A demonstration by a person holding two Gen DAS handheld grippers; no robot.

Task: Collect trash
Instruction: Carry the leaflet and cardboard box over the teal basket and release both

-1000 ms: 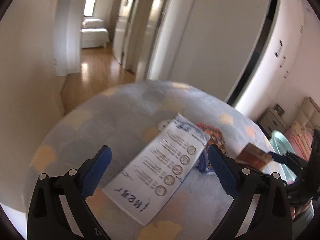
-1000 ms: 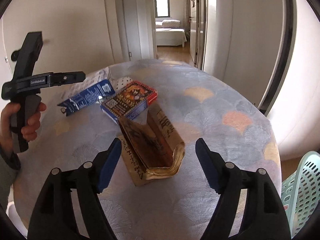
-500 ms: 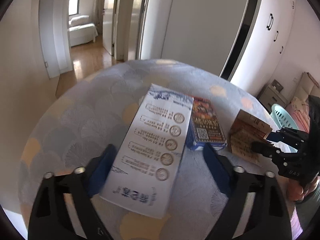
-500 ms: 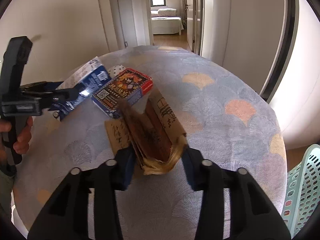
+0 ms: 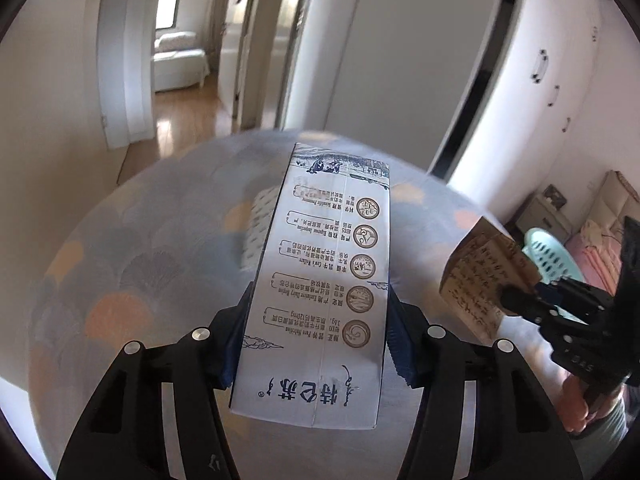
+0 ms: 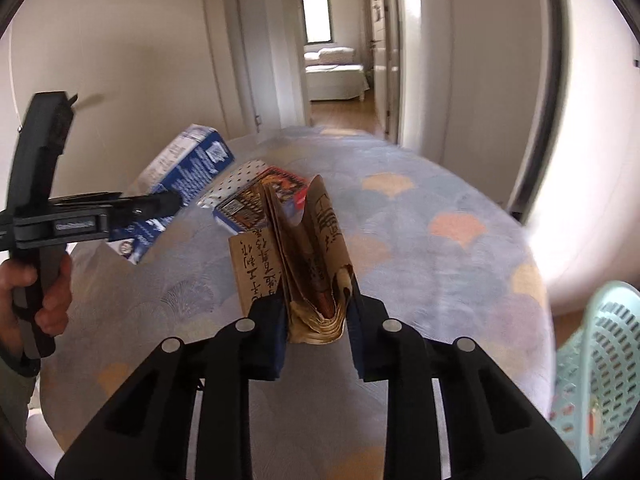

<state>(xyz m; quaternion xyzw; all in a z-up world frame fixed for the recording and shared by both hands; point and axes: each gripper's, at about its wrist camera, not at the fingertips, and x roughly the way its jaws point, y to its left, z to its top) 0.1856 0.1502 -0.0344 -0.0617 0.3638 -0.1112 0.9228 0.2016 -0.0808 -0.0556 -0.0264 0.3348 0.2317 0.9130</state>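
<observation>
Left gripper (image 5: 316, 332): blue pads pressed against both long sides of the milk carton (image 5: 324, 280), a white-and-blue box with printed medallions; one second ago the jaws stood wide above the carton as it lay flat on the table, and half a second ago they were narrowing around it. The carton now appears lifted and tilted off the table (image 5: 140, 264), seen from the right wrist view as raised at its far end (image 6: 180, 172) with the left gripper (image 6: 156, 208) clamped on it and the person's left hand (image 6: 44, 292) on the handle. Right gripper (image 6: 316, 300): jaws closed on the near end of the brown paper bag (image 6: 308, 248), folded and creased, printed with dark characters; one second ago these jaws were wide open before the bag, which lay on the cloth. From the left wrist view the bag (image 5: 484, 268) hangs at the right gripper's tips (image 5: 516, 300), seemingly clear of the table. Small printed box (image 6: 272, 196), red, blue and orange: remains on the table behind the bag, beside a dotted white item (image 6: 232, 184). Tablecloth: pale blue with peach scallop pattern. Teal perforated basket (image 6: 600, 360): low at the table's right side, also visible in the left wrist view (image 5: 552, 252). Beyond: doorway, wood floor.
</observation>
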